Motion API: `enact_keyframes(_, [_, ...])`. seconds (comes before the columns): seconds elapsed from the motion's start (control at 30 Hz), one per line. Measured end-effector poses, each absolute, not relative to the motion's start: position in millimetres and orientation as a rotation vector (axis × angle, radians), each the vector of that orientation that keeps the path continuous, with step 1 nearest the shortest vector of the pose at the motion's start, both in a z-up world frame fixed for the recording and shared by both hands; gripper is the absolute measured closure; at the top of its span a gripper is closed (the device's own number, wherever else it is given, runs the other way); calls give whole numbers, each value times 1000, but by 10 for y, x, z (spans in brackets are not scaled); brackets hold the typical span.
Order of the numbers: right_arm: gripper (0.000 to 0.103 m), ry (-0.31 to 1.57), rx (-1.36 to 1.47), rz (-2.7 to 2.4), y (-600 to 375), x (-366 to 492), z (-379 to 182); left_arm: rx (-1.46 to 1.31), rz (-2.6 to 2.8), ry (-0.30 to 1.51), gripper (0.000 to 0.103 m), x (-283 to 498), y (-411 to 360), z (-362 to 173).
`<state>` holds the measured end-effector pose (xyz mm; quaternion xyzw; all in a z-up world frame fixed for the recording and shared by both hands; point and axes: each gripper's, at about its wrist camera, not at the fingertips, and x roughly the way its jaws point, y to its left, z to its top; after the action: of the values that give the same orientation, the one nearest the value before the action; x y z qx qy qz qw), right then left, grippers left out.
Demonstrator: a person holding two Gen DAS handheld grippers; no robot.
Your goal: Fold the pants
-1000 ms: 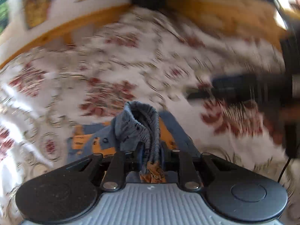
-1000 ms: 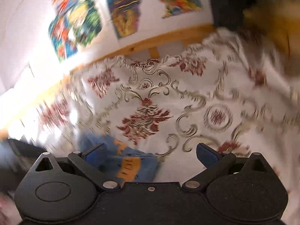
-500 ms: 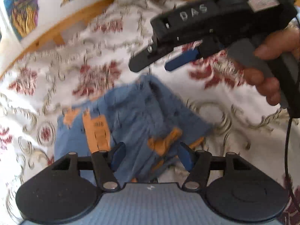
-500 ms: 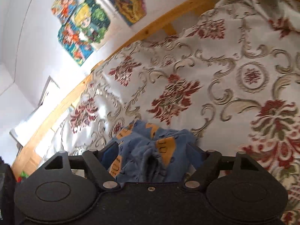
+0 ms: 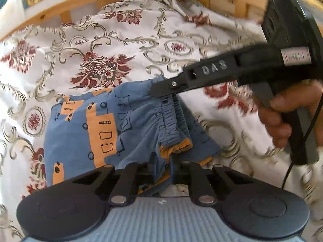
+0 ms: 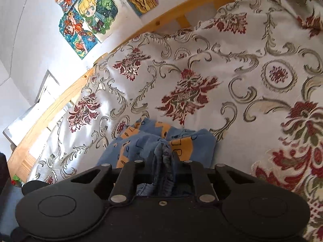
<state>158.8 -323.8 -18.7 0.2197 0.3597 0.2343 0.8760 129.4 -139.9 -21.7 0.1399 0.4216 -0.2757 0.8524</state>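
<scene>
Here, small blue pants (image 5: 105,125) printed with orange blocks and black outline shapes are seen lying bunched on a bed (image 5: 97,46) covered in a white spread with dark red flowers and grey scrolls. At the left of the left wrist view the fabric is spread fairly flat; toward the middle it is gathered into ridges at the elastic waistband. The left gripper (image 5: 162,166) is closed tight on a fold of that cloth, blue with an orange edge pinched between its fingers. To the right, the right gripper (image 5: 161,89) is shown from the side, gripped by a hand (image 5: 282,117), its tip clamped on the far end of the waistband. That hand is shown only here. From the right wrist view, the right gripper (image 6: 162,157) is seen pressed shut on a raised blue ridge of the pants (image 6: 181,143), and cartoon posters (image 6: 88,16) on a white wall are revealed beyond a wooden bed rail (image 6: 161,18).
</scene>
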Motion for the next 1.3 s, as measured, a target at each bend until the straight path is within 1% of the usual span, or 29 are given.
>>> enact_keyframes(0.13, [88, 751, 450, 456, -3362, 1531, -53, 234, -632, 891, 90, 1299, -1412, -136])
enact_keyframes(0.23, [87, 774, 414, 428, -3406, 1508, -94, 275, -656, 893, 90, 1294, -1502, -218])
enact_keyframes(0.27, [86, 793, 396, 416, -3385, 1524, -151, 292, -659, 903, 90, 1302, -1529, -273])
enact_keyframes(0.3, [83, 811, 375, 398, -3355, 1541, -216, 310, -662, 921, 89, 1316, -1545, -344])
enact_keyframes(0.4, [64, 838, 292, 351, -3288, 1524, -298, 309, -664, 933, 80, 1313, -1522, -422])
enact_keyframes(0.43, [47, 823, 264, 335, -3287, 1500, -260, 298, -673, 933, 67, 1300, -1501, -384])
enact_keyframes(0.47, [29, 801, 236, 318, -3283, 1468, -228, 282, -680, 923, 48, 1275, -1461, -333])
enact_keyframes(0.53, [11, 718, 176, 278, -3279, 1385, -137, 228, -683, 850, 32, 1199, -1311, -208])
enact_keyframes(0.6, [5, 654, 143, 240, -3259, 1326, -107, 177, -627, 765, 26, 1148, -1128, -107])
enact_keyframes(0.63, [1, 626, 125, 219, -3230, 1291, -105, 160, -561, 737, 14, 1151, -1056, -87])
enact_keyframes(0.67, [1, 604, 105, 210, -3197, 1269, -108, 147, -474, 712, 2, 1162, -998, -88])
enact_keyframes(0.7, [1, 586, 73, 209, -3140, 1242, -116, 134, -375, 687, 1, 1181, -933, -112])
enact_keyframes(0.73, [1, 575, 38, 220, -3075, 1225, -121, 120, -303, 678, 1, 1211, -880, -144])
enact_keyframes(0.87, [1, 576, -86, 320, -2813, 1170, -140, 40, -126, 767, 1, 1386, -623, -388])
enact_keyframes(1.0, [1, 742, -341, 359, -2595, 1215, -340, -32, -72, 869, 0, 1367, -329, -632])
enact_keyframes(1.07, [1, 768, -329, 390, -2650, 1222, -339, -68, -110, 862, 0, 1270, -165, -695])
enact_keyframes(1.13, [1, 833, -276, 408, -2727, 1292, -297, -12, -139, 846, 0, 1164, -138, -703])
enact_keyframes(1.2, [1, 858, -256, 429, -2782, 1273, -212, 44, -158, 851, 0, 1071, -128, -659])
enact_keyframes(1.27, [1, 817, -259, 435, -2842, 1205, -83, 75, -163, 856, 0, 1038, -110, -580])
enact_keyframes(1.3, [1, 765, -261, 400, -2863, 1156, -14, 85, -160, 845, 0, 1016, -105, -507])
